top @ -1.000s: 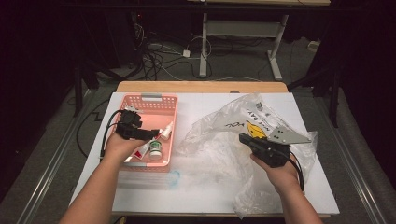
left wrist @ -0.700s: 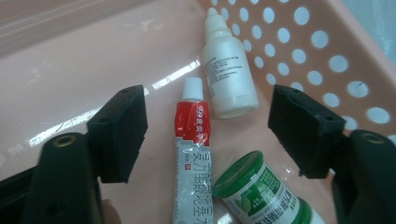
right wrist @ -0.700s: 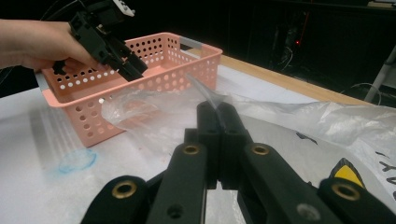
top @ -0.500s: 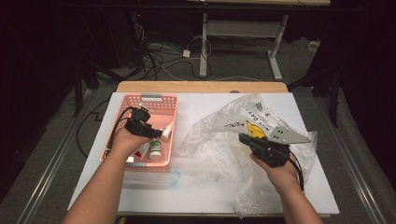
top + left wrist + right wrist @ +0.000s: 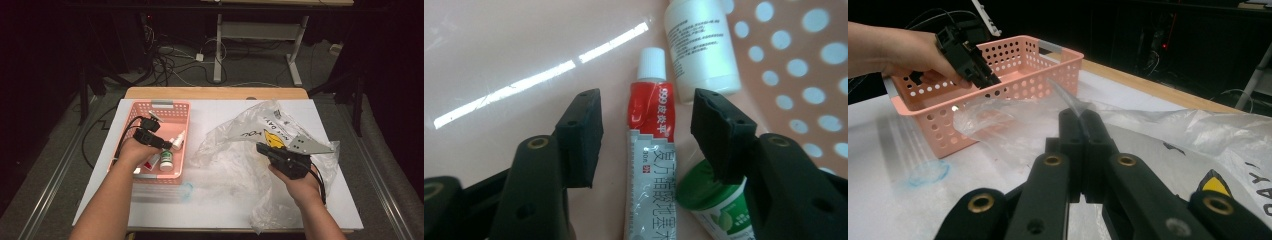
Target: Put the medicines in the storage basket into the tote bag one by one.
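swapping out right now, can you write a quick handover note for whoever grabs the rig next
Left tool: inside the pink basket, jaws just been closing around the red and white tube, pads not yet on it.
Right tool: shut on the edge of the clear plastic bag, holding it on the table.
In the basket: the tube, a white bottle, a green-capped bottle.
Done: nothing bagged yet.
Left: probably grip the tube, then move it to the bag.

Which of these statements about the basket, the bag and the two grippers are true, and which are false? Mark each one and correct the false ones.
1. The red-and-white tube lies between the left gripper jaws. True; they have just been closing, not yet pressing.
2. The right gripper is open. False: it pinches the plastic bag.
3. The basket is blue. False: pink.
4. A white bottle lies inside the basket. True.
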